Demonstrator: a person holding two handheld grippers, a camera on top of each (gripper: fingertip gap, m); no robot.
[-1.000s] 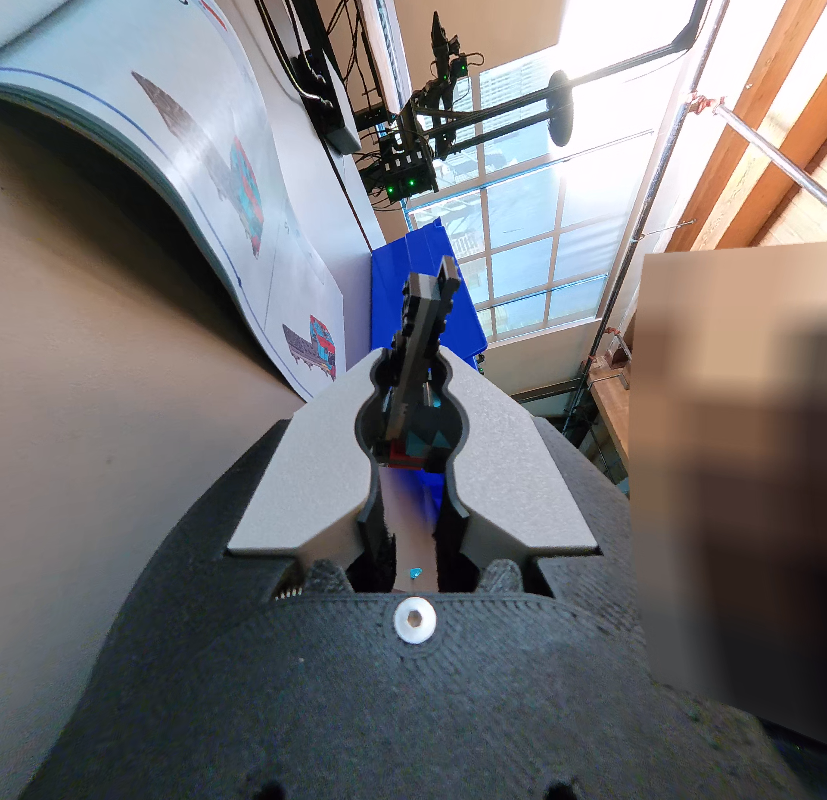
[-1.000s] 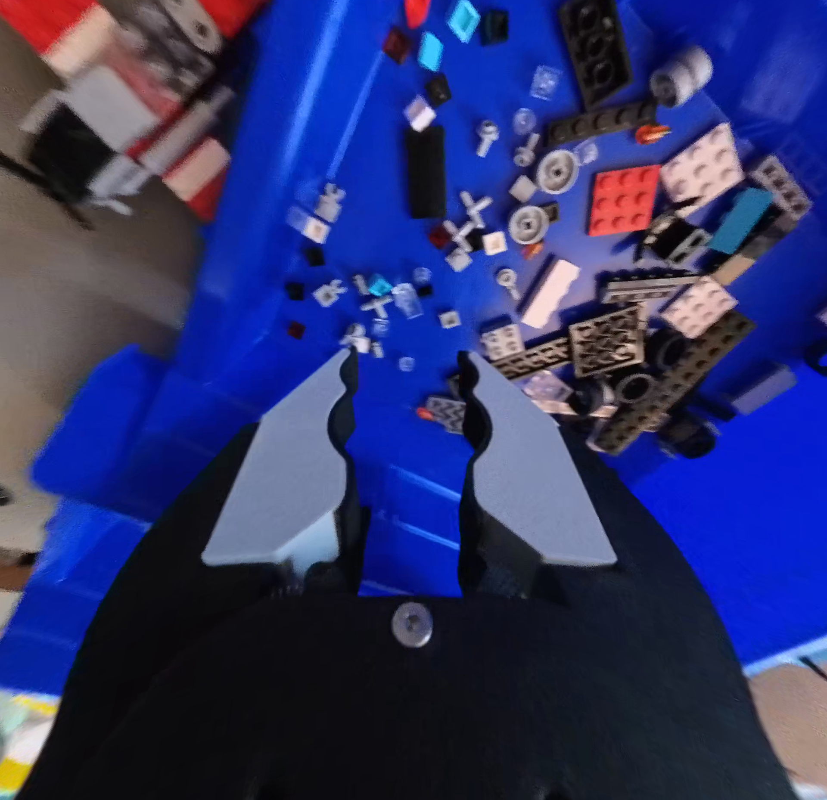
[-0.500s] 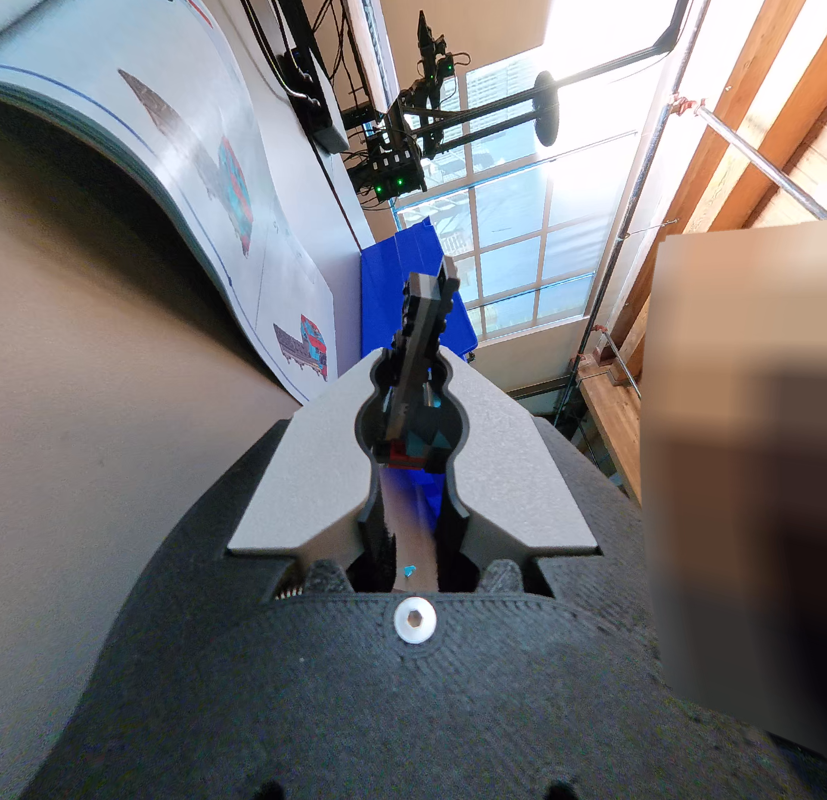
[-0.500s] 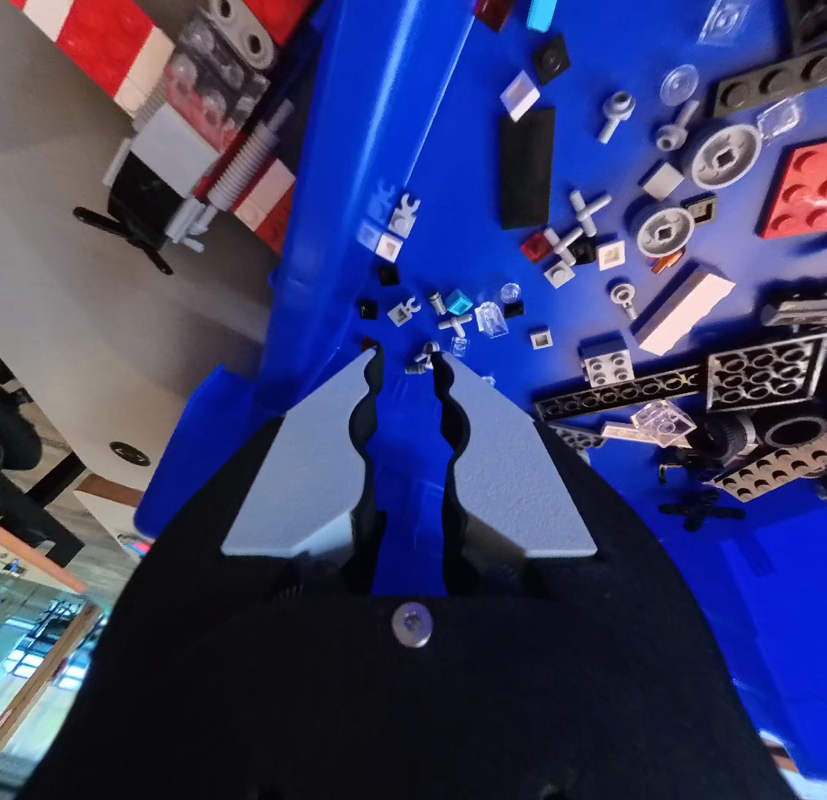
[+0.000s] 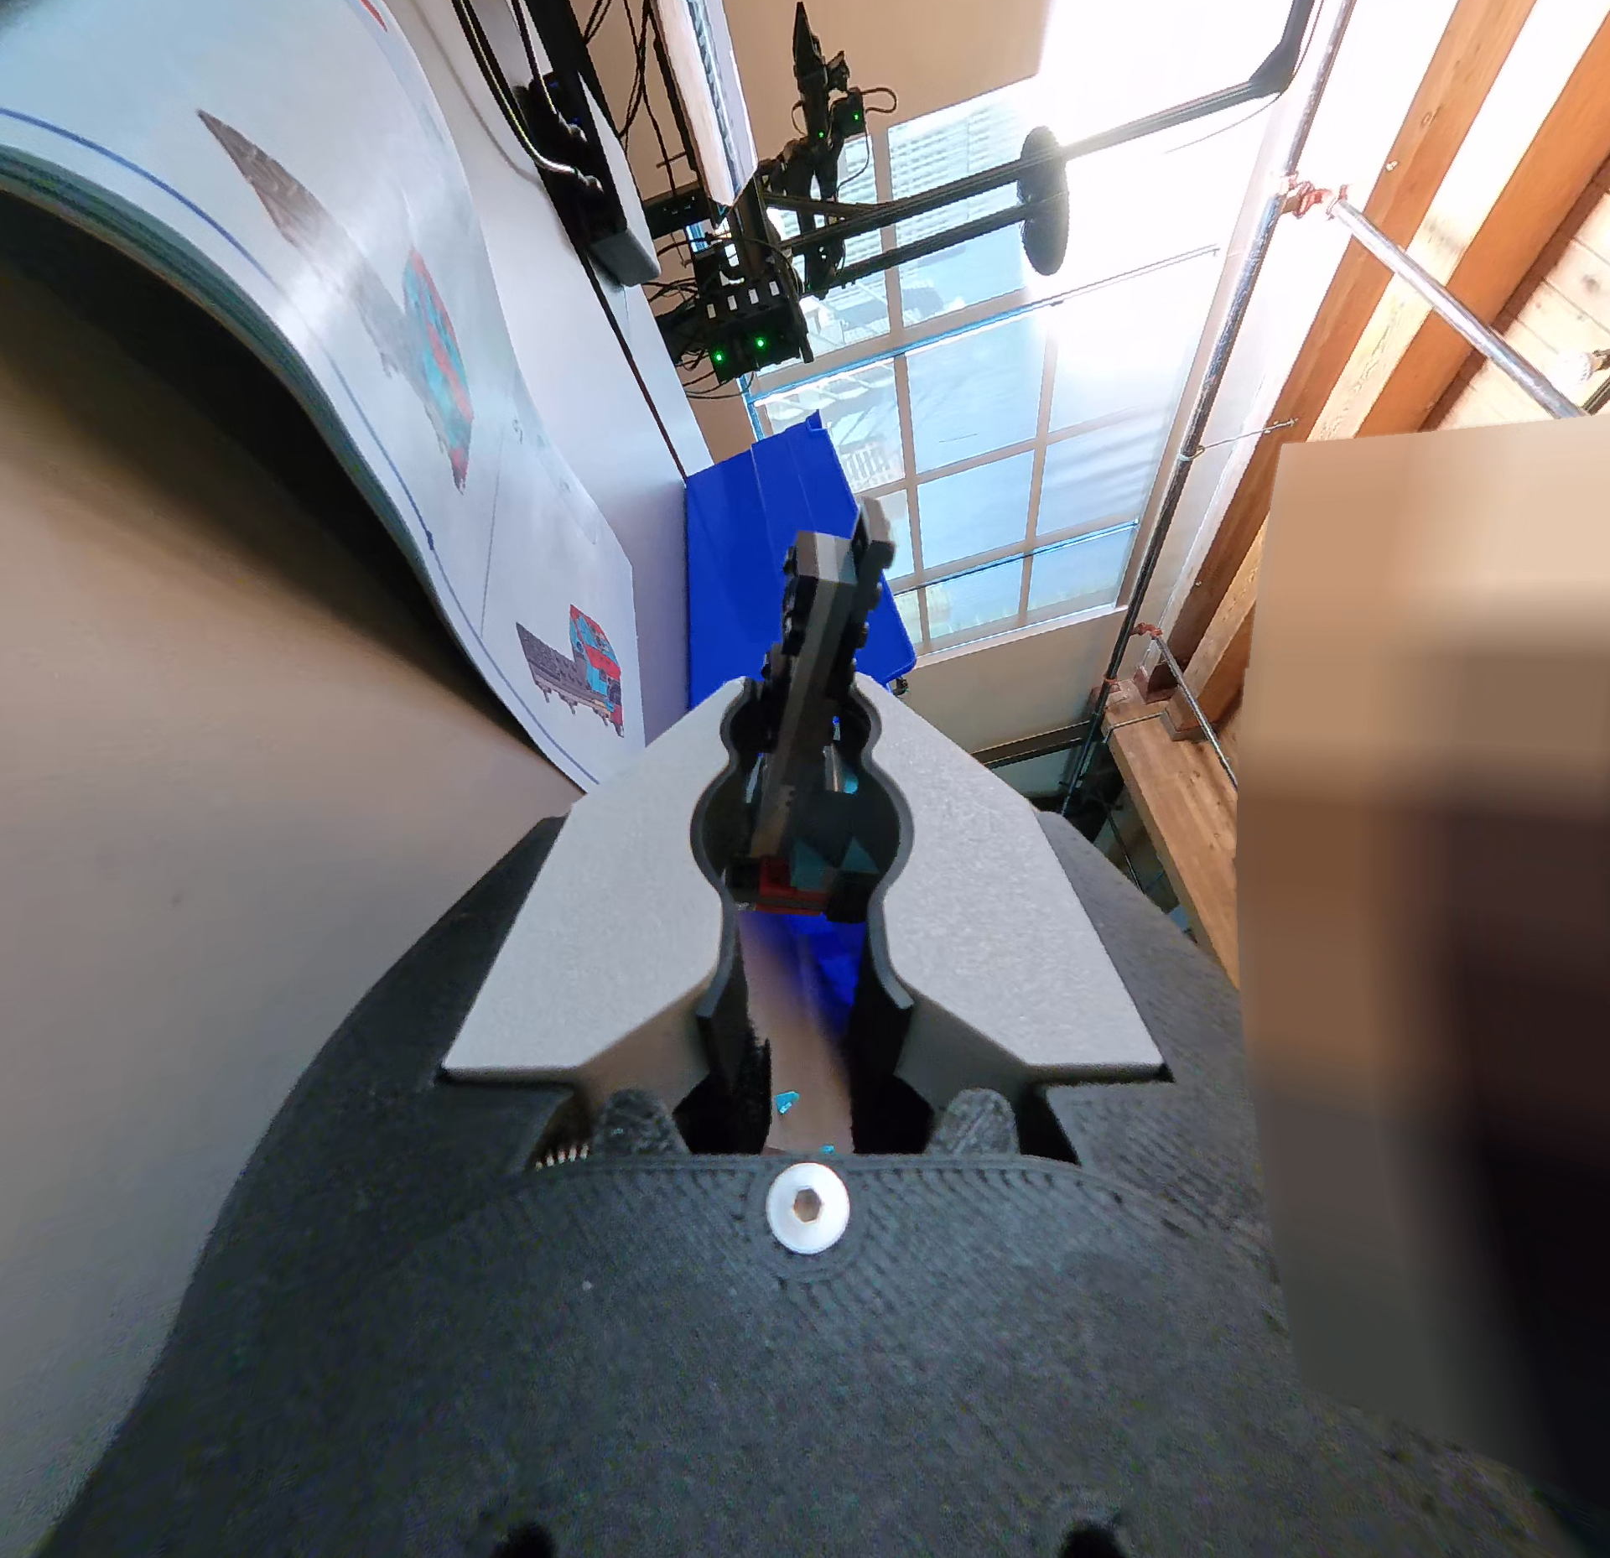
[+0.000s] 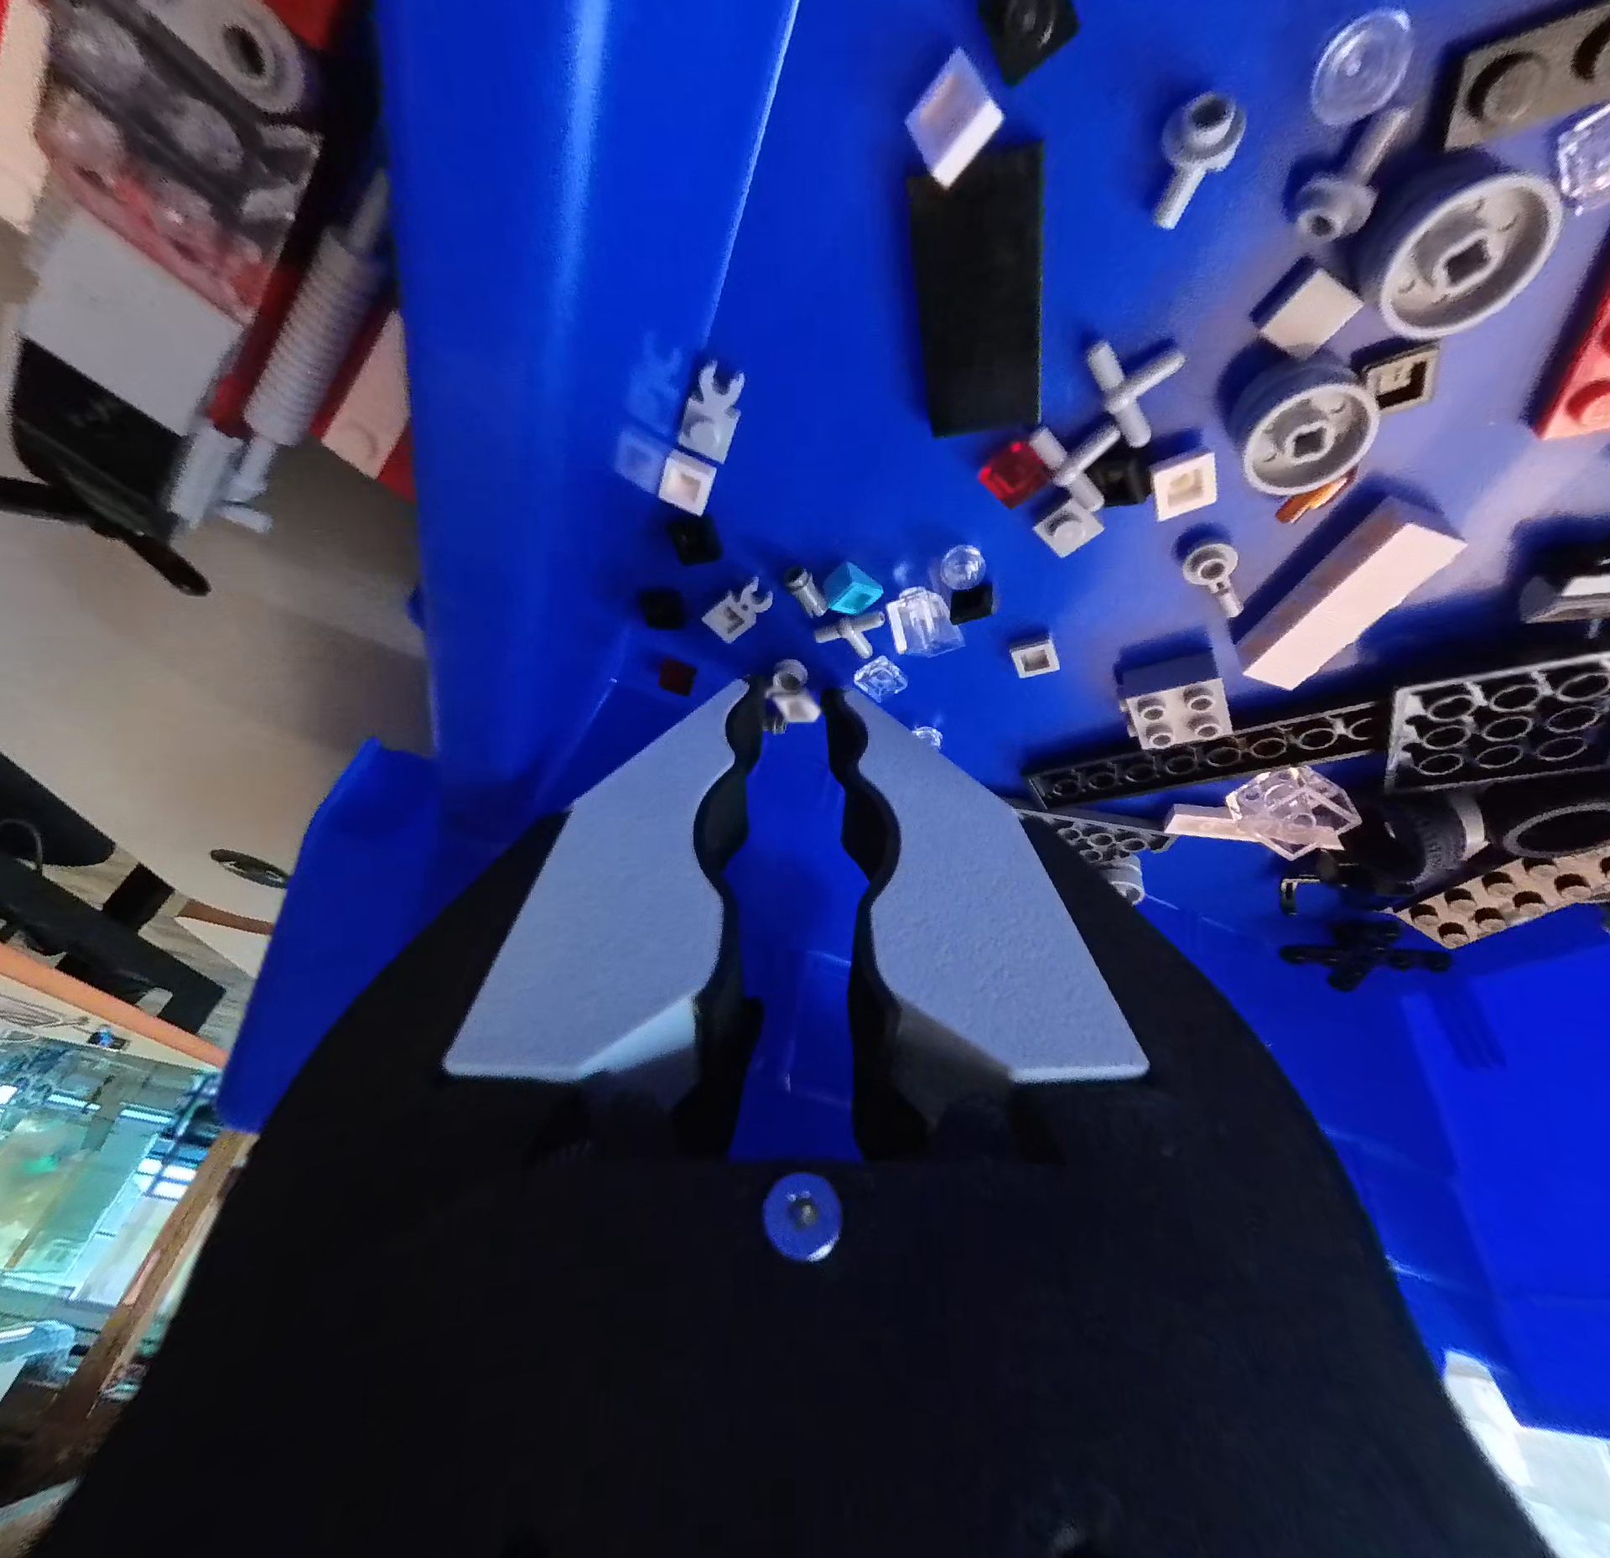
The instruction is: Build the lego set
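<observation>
The left gripper (image 5: 806,715) grips a partly built dark grey model (image 5: 815,688) between its fingers, raised above the counter. The right gripper (image 6: 784,704), fingers narrowed, nearly closes on a tiny grey piece (image 6: 791,704) in the blue tray (image 6: 558,296). Many loose bricks remain.

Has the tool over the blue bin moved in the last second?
Yes. The right tool has closed in toward the blue bin wall, its tips now around a tiny grey piece.
</observation>
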